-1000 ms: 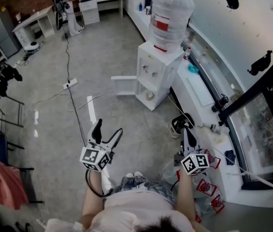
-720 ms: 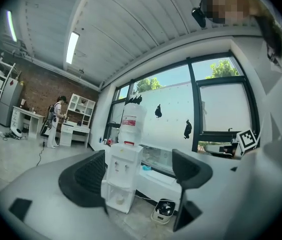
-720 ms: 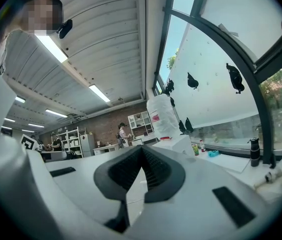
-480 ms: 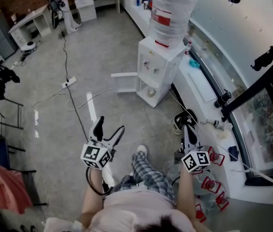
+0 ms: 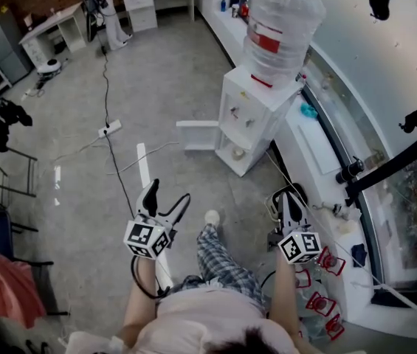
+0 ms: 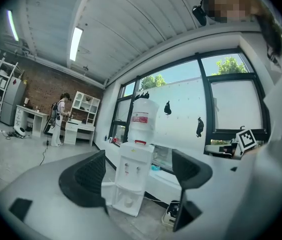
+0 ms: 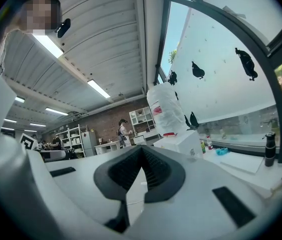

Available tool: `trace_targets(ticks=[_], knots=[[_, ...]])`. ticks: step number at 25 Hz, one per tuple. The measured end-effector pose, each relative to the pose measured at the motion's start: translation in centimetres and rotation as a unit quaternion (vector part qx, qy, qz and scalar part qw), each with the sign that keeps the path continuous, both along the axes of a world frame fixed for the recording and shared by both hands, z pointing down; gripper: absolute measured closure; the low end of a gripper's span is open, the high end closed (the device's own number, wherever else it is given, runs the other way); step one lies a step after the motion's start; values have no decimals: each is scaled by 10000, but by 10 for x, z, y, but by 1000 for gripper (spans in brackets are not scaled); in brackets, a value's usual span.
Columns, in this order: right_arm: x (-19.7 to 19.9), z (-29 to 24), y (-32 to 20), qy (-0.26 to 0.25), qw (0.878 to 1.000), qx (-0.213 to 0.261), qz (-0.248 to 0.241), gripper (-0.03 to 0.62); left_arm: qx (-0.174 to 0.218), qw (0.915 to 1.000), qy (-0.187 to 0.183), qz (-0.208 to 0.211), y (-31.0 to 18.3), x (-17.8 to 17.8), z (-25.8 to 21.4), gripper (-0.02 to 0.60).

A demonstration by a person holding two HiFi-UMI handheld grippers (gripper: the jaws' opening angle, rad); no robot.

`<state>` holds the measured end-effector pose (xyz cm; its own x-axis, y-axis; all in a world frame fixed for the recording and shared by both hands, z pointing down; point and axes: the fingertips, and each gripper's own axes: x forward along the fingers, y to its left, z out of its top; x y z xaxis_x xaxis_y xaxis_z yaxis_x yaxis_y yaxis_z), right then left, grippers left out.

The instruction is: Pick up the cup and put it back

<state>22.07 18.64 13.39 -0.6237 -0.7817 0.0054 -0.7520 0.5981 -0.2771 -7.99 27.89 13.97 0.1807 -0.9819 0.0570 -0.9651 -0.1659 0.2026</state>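
Both arms reach forward at waist height. The left gripper [image 5: 166,195] has its jaws spread and empty; the right gripper [image 5: 288,195] has its jaws pressed together. Open floor [image 5: 164,87] lies ahead. The cup [image 5: 238,153] sits in the water dispenser's [image 5: 256,105] open lower compartment, beside the surface [image 5: 308,142] edge on the right

White water dispenser [image 5: 256,120] with a bottle [image 5: 278,32] on top stands beside a window ledge [image 5: 315,150]; power strip [image 5: 109,129] lies on grey floor [image 5: 171,65]
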Motion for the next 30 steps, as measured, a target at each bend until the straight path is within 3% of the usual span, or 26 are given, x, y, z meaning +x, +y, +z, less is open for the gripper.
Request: trace_targets(ticks=[7, 15, 20, 30], knots=[[-49, 9, -97, -63, 9998, -118, -166, 577, -117, 9998, -131, 46, -92, -32, 7, 179], [-91, 0, -207, -140, 9998, -160, -26, 577, 60, 9988, -317, 375, -220, -62, -15, 179], [-105, -6, -251, -90, 9999, -122, 75, 577, 158, 9976, -404, 543, -286, -74, -26, 179], [-114, -17, -293, -55, 9975, -99, 700, 577, 119, 9921, -449, 1164, -368, -79, -29, 179]])
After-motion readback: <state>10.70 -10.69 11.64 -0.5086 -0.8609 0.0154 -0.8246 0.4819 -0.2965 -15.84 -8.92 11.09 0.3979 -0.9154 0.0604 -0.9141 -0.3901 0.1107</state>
